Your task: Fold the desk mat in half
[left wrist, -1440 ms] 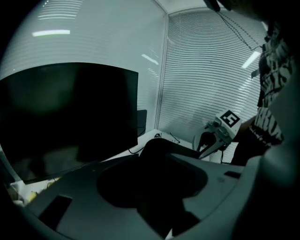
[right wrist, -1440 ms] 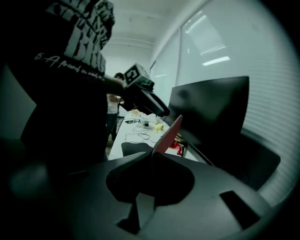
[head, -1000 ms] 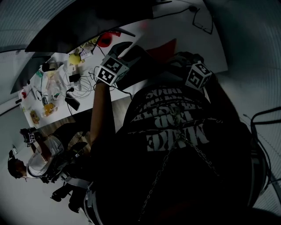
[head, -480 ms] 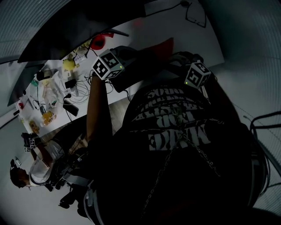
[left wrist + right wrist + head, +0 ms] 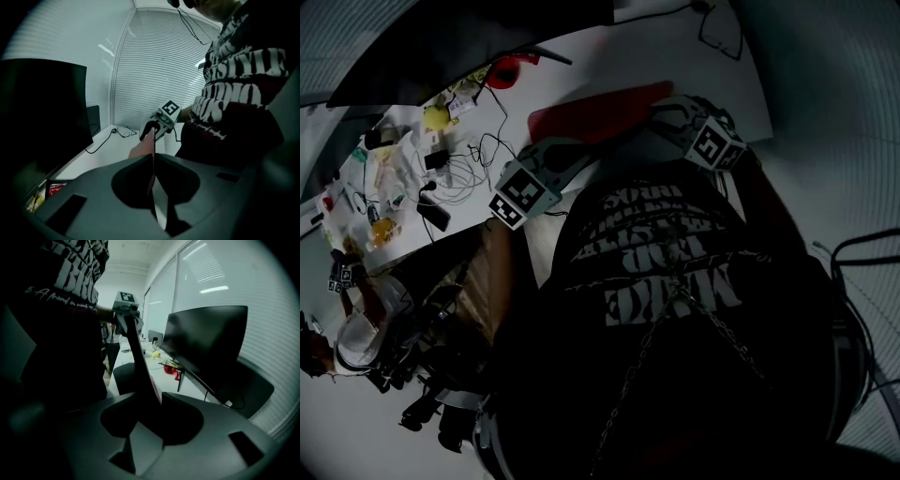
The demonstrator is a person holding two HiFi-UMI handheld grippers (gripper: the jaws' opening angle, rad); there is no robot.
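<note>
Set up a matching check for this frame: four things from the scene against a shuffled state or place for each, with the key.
Things:
1. left gripper
2. desk mat
3. monitor
4. black cable

States:
A. upright, screen dark
B. looped on the bare white desktop
C. shut on a thin edge
D. red face showing, near edge lifted

Pairs: 1-C, 2-D, 3-A, 4-B

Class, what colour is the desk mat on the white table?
Red. The head view shows the desk mat best.
</note>
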